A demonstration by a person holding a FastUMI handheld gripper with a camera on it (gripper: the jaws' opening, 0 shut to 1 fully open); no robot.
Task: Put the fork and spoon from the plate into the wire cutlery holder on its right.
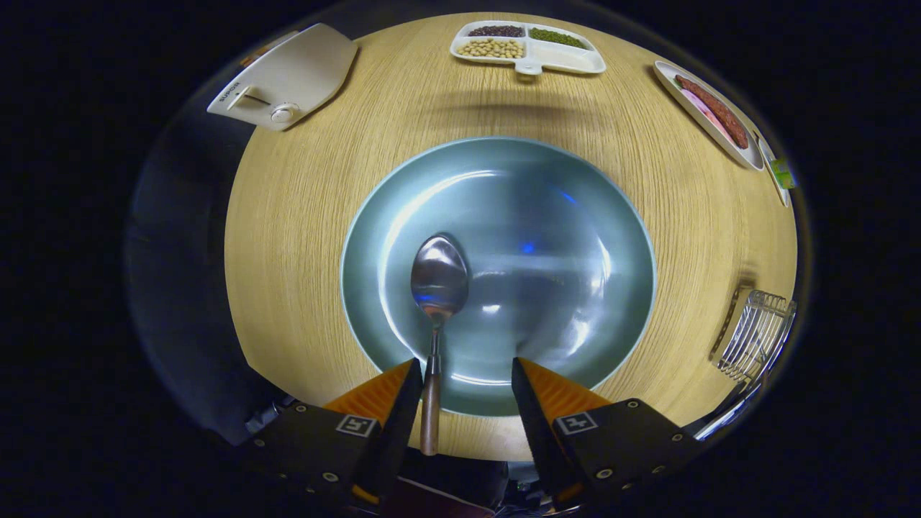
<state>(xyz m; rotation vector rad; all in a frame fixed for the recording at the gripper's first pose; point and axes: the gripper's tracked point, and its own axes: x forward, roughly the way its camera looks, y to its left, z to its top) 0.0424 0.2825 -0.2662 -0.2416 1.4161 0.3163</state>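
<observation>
The gripper (464,378) hung over a plate (575,216), its fingers spread apart. A spoon (437,288) lay on the plate, handle beside the left finger. The wire holder (759,334) stood to the right.

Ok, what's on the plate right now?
Only the spoon lies on the plate, handle running back between the open gripper fingers, against one finger. The plate's near rim is covered by the fingers.
</observation>
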